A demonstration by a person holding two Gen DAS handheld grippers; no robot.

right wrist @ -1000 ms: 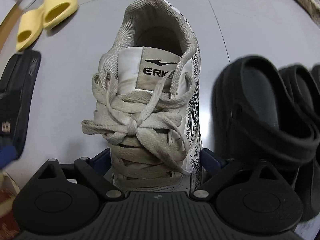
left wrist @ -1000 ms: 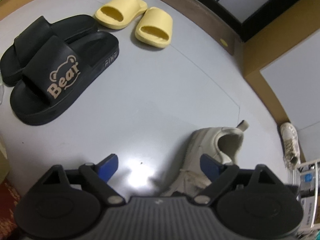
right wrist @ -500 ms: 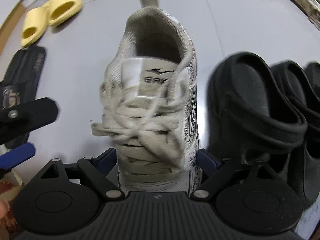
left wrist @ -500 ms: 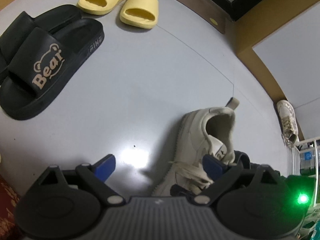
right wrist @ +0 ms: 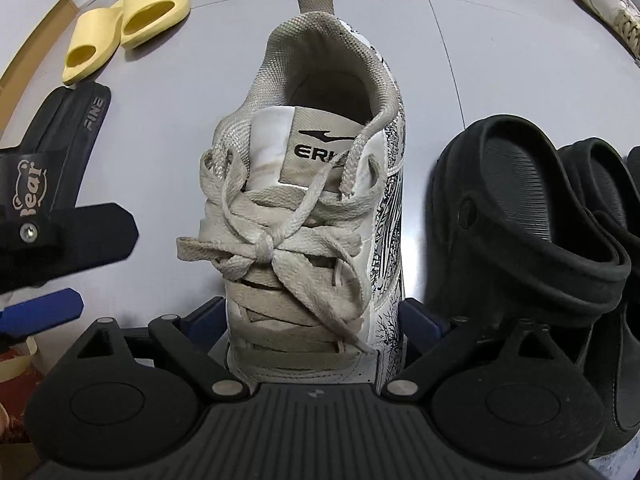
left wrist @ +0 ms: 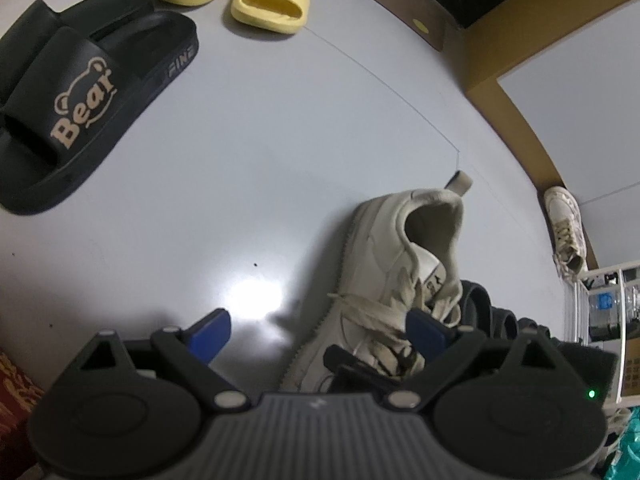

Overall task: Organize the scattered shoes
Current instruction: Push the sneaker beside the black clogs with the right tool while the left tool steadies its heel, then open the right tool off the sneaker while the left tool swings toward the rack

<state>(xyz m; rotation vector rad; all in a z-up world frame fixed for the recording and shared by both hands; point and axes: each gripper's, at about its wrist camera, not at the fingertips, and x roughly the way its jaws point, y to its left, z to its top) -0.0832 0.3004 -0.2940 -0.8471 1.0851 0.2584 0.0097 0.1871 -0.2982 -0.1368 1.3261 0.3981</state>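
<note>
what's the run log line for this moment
stage: grasping sneaker | right claw: closing around white sneaker toe | left claw: open, empty | mate: by wall

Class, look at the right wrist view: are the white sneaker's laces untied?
No, the white sneaker has its laces knotted in a bow over the tongue.

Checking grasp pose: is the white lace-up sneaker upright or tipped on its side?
Upright. The white lace-up sneaker stands sole-down on the grey floor, collar opening and tied laces facing up, between the right gripper fingers.
</note>
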